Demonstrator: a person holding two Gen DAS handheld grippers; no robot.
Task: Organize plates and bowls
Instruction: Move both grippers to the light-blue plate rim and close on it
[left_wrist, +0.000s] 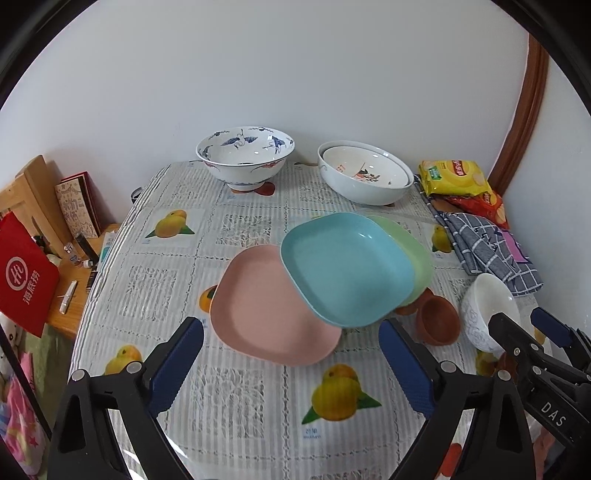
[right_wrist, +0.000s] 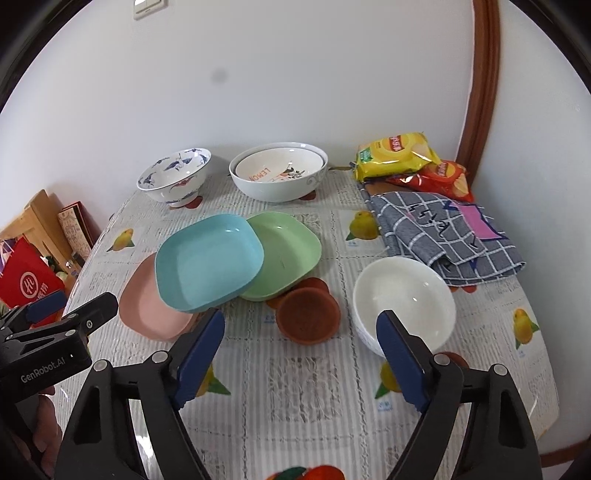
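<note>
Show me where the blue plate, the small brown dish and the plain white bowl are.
blue plate (right_wrist: 207, 262): right wrist view, inner floor.
small brown dish (right_wrist: 308, 317): right wrist view, inside bottom.
plain white bowl (right_wrist: 404, 291): right wrist view, inner wall.

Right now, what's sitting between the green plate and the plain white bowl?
The small brown saucer sits between the green plate and the white bowl, with a second brown one tucked behind it. The right wrist view shows it best.

The pink plate (right_wrist: 147, 310) is partly covered by the blue plate (right_wrist: 207, 258); the brown saucer (left_wrist: 406, 308) is largely hidden beneath the green plate (left_wrist: 413, 247).
</note>
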